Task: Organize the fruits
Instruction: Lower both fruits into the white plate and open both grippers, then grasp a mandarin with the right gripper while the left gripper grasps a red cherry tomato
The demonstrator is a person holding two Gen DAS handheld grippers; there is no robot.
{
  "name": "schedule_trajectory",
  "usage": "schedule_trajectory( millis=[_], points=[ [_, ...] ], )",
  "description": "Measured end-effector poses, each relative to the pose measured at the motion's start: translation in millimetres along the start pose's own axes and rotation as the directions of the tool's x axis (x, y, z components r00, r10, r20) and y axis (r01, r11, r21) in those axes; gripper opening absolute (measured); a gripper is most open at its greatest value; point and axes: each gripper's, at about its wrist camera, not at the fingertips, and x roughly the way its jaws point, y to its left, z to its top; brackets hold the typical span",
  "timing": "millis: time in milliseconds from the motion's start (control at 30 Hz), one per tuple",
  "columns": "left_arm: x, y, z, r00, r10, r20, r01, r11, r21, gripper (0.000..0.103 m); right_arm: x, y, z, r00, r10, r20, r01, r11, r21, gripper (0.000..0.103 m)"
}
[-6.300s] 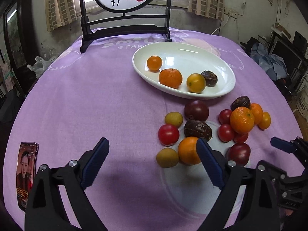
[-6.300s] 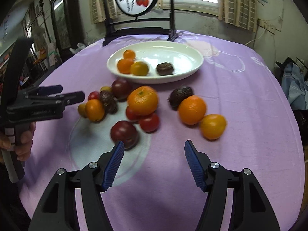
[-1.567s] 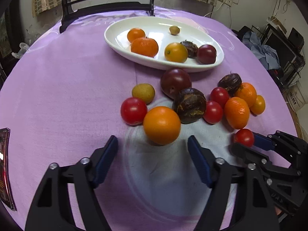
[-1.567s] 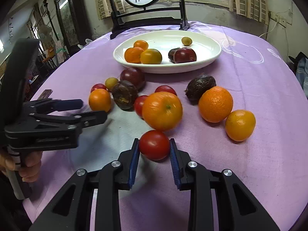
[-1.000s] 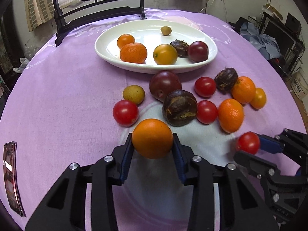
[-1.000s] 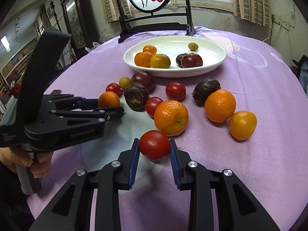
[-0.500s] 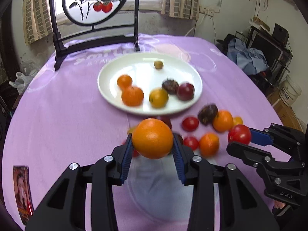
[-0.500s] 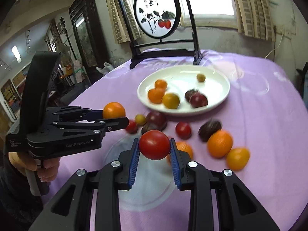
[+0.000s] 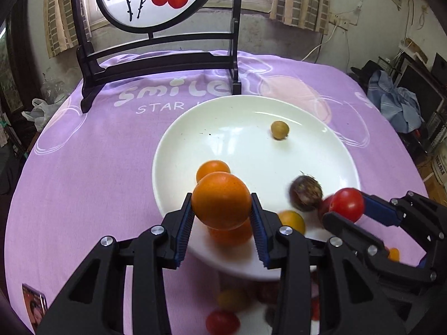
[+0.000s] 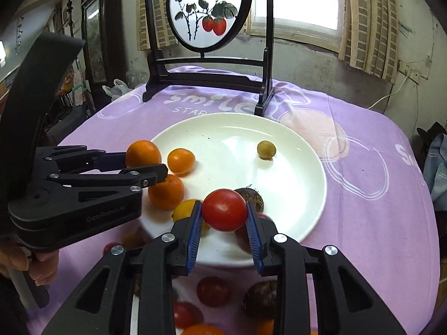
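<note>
My left gripper [image 9: 222, 209] is shut on a large orange [image 9: 221, 200], held in the air over the near edge of the white plate [image 9: 329, 139]. My right gripper [image 10: 224, 212] is shut on a red tomato [image 10: 224, 210], also above the plate's near rim [image 10: 310, 212]. In the right wrist view the left gripper [image 10: 145, 164] shows at the left with the orange [image 10: 143, 153]. In the plate lie two small oranges [image 10: 181, 160], a yellow fruit [image 10: 184, 208], a dark brown fruit [image 9: 305, 193] and a small green-yellow fruit [image 9: 280, 129].
Several loose fruits [image 10: 213, 291] lie blurred on the purple cloth [image 9: 83, 167] below the grippers. A black stand with a round painted screen [image 9: 156, 64] rises behind the plate. A phone [image 9: 33, 307] lies at the near left edge. A hand [image 10: 28, 265] holds the left gripper.
Both grippers have carried their fruit forward and a little up, from over the loose pile to over the plate's near edge. The plate now looks much closer.
</note>
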Motion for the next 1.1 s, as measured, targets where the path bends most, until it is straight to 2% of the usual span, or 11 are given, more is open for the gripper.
schedule_trajectory(
  millis=[200, 267, 333, 400, 500, 833, 1100],
  points=[
    [21.6, 1.5, 8.3, 0.999, 0.011, -0.031, -0.011, 1.000, -0.018, 0.038, 13.1, 9.9, 1.7, 1.000, -0.012, -0.017, 0.012, 1.000, -0.027, 0.034],
    [20.1, 2.2, 7.5, 0.999, 0.012, -0.030, -0.013, 0.999, -0.037, 0.049, 8.2, 8.5, 0.6, 1.000, -0.017, 0.000, 0.017, 1.000, -0.003, 0.055],
    [9.5, 2.9, 4.0, 1.000, 0.013, -0.007, -0.013, 0.999, -0.043, 0.058, -4.3, 6.8, -1.7, 0.999, -0.025, 0.031, 0.025, 1.000, 0.000, 0.054],
    [-4.8, 2.0, -0.3, 1.000, 0.017, 0.004, -0.017, 0.999, -0.037, 0.059, -16.2, 5.3, -5.1, 0.998, -0.030, 0.047, 0.030, 1.000, -0.002, 0.053],
    [-28.6, 4.2, -12.4, 0.999, 0.000, 0.043, 0.002, 0.999, -0.046, 0.073, -39.2, -3.3, -15.5, 0.997, -0.035, 0.074, 0.033, 0.999, 0.023, 0.053],
    [-68.8, 3.2, -78.9, 0.999, -0.012, 0.045, 0.013, 1.000, -0.025, 0.080, -88.8, -24.9, -79.0, 0.998, -0.013, 0.062, 0.006, 0.992, 0.124, 0.055],
    [-72.5, 10.5, -113.3, 1.000, -0.026, 0.016, 0.027, 0.999, -0.043, 0.081, -80.4, 0.4, -114.8, 0.999, 0.023, -0.031, -0.020, 0.997, 0.072, 0.055]
  ],
)
